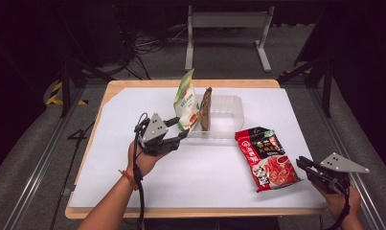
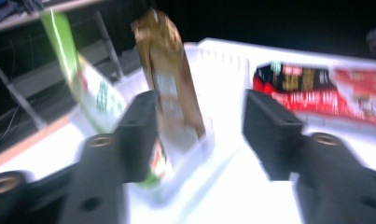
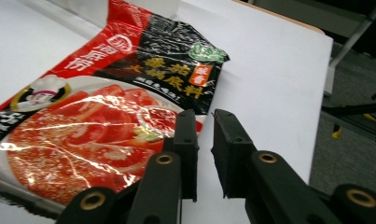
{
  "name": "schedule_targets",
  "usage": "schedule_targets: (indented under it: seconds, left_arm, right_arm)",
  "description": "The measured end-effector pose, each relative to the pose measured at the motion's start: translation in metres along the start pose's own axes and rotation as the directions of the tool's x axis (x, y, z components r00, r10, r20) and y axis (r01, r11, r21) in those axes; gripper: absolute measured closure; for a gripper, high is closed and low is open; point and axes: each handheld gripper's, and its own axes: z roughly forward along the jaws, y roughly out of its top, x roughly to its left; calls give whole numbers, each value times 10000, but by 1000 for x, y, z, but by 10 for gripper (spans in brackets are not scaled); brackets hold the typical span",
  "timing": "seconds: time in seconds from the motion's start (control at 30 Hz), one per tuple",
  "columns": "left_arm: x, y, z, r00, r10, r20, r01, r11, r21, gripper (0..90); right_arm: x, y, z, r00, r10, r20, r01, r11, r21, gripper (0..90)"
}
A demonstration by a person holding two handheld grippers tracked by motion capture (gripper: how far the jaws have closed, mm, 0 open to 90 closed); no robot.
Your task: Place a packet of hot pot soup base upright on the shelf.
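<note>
Centre-left, the left gripper (image 1: pixel 183 135) stands apart beside the green pouch (image 1: pixel 187 101); lower right, the right gripper (image 1: pixel 301 164) is nearly together at the red pouch's (image 1: pixel 267 157) edge, nothing between.

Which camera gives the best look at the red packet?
The right gripper view: the red packet lies close up, its print and picture sharp. The high view shows the whole packet lying flat on the table, but small. The left gripper view shows it blurred, far off.
</note>
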Motion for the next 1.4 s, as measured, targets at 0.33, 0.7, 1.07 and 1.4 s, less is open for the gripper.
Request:
schedule_targets:
  seconds: [0.33, 0.7, 1.07, 1.4]
  left_arm:
    - [-3, -59, -22, 9990, -454, -54, 457, 9861, 1596, 239]
    - [-9, -89, -35, 9979, -559, -323, 610, 9795, 1922, 172]
    - [-7, -94, -34, 9972, -621, -428, 697, 9759, 2069, 178]
    - [-3, -96, -32, 9943, -985, -419, 1049, 9737, 2022, 180]
  right_arm:
    - [-7, -6, 7, 9993, 383, -36, -378, 9957, 845, 865]
    - [-5, -8, 21, 9982, 418, -427, -351, 9886, 1465, 847]
    - [-4, -7, 20, 9977, 419, -534, -350, 9916, 1243, 900]
    - [-15, -4, 41, 9868, 1599, -244, -1541, 9753, 1584, 897]
